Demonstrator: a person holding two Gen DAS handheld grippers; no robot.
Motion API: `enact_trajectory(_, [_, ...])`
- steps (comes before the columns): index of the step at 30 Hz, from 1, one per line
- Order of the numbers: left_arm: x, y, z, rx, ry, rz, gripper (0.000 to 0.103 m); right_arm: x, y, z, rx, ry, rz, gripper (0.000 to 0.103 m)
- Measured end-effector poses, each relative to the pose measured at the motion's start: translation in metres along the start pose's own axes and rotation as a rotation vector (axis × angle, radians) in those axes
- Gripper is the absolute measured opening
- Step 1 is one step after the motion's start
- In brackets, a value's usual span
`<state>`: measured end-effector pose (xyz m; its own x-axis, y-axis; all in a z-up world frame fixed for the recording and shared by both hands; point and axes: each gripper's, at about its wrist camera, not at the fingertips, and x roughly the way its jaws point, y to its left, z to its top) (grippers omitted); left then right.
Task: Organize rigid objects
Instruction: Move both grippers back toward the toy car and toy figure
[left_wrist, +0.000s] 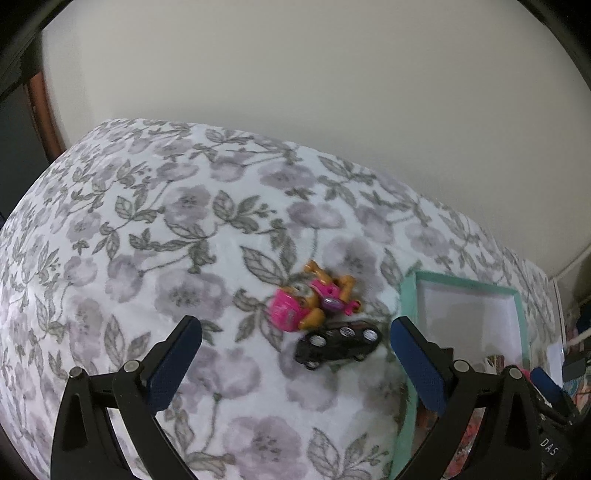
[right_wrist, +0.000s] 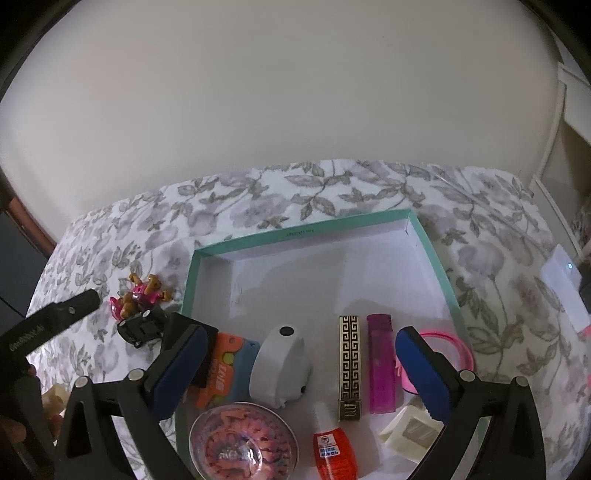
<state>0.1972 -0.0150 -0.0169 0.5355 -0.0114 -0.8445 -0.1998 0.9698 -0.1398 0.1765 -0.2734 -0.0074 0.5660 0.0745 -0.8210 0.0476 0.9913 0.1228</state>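
Note:
A pink and orange toy figure (left_wrist: 314, 301) lies on the floral cloth, touching a black toy car (left_wrist: 338, 343) that lies on its side. My left gripper (left_wrist: 295, 354) is open just short of both toys, which sit between its fingers. The toys also show in the right wrist view: the figure (right_wrist: 138, 295) and the car (right_wrist: 142, 326), left of a mint-rimmed box (right_wrist: 295, 232). My right gripper (right_wrist: 295, 369) is open and empty above the box, which holds a white band (right_wrist: 279, 363), a patterned lighter (right_wrist: 349, 365), a purple lighter (right_wrist: 380, 363) and other items.
The box rim (left_wrist: 406, 295) stands right of the toys. In the box also lie an orange bottle (right_wrist: 334, 452), a clear round case (right_wrist: 243, 443), an orange card (right_wrist: 225, 369), a pink ring (right_wrist: 458, 345) and a cream square (right_wrist: 410, 432). A white device (right_wrist: 565, 284) lies far right.

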Motion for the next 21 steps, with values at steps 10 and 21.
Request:
enact_trajectory(10, [0.002,0.039,0.006,-0.076,-0.009,0.018,0.102,-0.007,0.035,0.001,-0.093,-0.098,0.035,0.103])
enact_trajectory(21, [0.002,0.072,0.012,-0.110,0.017,0.015,0.102,-0.013,0.114,-0.003,-0.247,-0.152,0.159,0.103])
